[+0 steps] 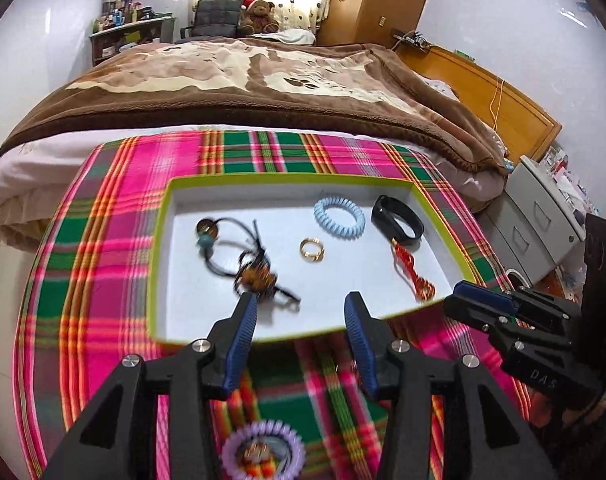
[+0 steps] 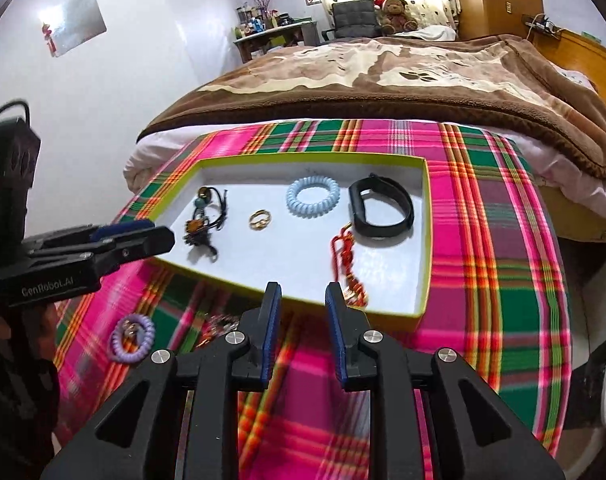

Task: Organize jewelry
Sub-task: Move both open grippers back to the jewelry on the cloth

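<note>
A gold ring (image 1: pixel 312 249) lies in the green-rimmed tray (image 1: pixel 161 216), ahead of both grippers; the left gripper (image 1: pixel 301 304) gapes wide and empty, the right gripper (image 2: pixel 301 294) stands narrower, gripping nothing, above plaid cloth (image 2: pixel 483 280).

Over a plaid cloth (image 1: pixel 103 240), the left gripper (image 1: pixel 301 304) stands open and empty above a green-rimmed tray (image 1: pixel 159 264) holding a beaded cord bracelet (image 1: pixel 247 264), gold ring (image 1: pixel 312 249), blue coil tie (image 1: pixel 339 216), black band (image 1: pixel 399 220) and red tassel (image 1: pixel 415 276). At right, the right gripper (image 1: pixel 479 304); bottom centre, a purple coil tie (image 1: pixel 263 456).
</note>
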Action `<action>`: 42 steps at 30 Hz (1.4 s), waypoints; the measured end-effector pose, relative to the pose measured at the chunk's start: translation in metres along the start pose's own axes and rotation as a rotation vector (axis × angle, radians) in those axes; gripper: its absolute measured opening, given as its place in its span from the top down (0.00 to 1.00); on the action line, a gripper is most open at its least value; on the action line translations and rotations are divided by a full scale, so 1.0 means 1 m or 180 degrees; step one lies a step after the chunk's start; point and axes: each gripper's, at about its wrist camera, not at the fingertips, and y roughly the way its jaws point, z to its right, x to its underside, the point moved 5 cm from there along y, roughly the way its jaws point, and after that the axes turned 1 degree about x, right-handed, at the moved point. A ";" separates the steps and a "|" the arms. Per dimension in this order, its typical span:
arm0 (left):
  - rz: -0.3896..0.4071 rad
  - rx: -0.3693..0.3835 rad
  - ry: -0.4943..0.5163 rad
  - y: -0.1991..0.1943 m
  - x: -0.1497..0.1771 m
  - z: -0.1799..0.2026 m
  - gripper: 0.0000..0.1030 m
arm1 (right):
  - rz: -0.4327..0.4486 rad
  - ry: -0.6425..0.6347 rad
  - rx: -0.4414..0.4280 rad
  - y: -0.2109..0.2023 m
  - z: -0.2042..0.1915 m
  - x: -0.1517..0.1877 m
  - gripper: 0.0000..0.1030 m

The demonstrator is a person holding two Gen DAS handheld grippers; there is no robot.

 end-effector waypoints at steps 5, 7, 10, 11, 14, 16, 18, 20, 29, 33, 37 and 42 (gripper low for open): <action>0.0021 -0.0048 -0.0096 -0.017 0.021 -0.016 0.54 | 0.0026 0.0005 -0.0083 -0.009 -0.011 0.011 0.77; 0.0035 -0.0072 -0.0130 -0.023 0.028 -0.022 0.54 | 0.0021 0.0015 -0.0128 -0.010 -0.015 0.017 0.77; 0.0012 -0.0132 -0.0132 -0.028 0.041 -0.029 0.54 | 0.0001 0.0053 -0.0140 -0.009 -0.020 0.026 0.77; 0.0004 -0.0162 -0.0114 -0.029 0.045 -0.030 0.54 | -0.0010 0.0072 -0.0167 -0.009 -0.022 0.029 0.77; -0.0013 -0.0202 -0.0014 -0.031 0.058 -0.027 0.54 | -0.0035 0.0051 -0.0190 -0.009 -0.028 0.037 0.77; -0.0055 -0.0222 0.0054 -0.029 0.064 -0.024 0.54 | -0.0061 0.0057 -0.0170 -0.008 -0.030 0.041 0.77; -0.0075 -0.0232 0.0073 -0.028 0.069 -0.022 0.54 | -0.0053 0.0072 -0.0185 -0.009 -0.031 0.043 0.77; -0.0061 -0.0187 0.0063 -0.030 0.073 -0.021 0.54 | -0.0059 0.0079 -0.0198 -0.010 -0.033 0.046 0.77; -0.0041 -0.0248 -0.0043 -0.039 0.087 -0.034 0.54 | -0.0072 0.0108 -0.0195 -0.014 -0.037 0.056 0.77; -0.0074 -0.0310 -0.0110 -0.036 0.086 -0.043 0.59 | -0.0062 0.0102 -0.0199 -0.013 -0.037 0.055 0.77; -0.0074 -0.0167 -0.0238 -0.030 0.075 -0.051 0.60 | -0.0076 0.0136 -0.0188 -0.012 -0.034 0.054 0.77; -0.0215 -0.0127 -0.0207 -0.018 0.070 -0.051 0.65 | -0.0080 0.0139 -0.0218 -0.011 -0.034 0.054 0.77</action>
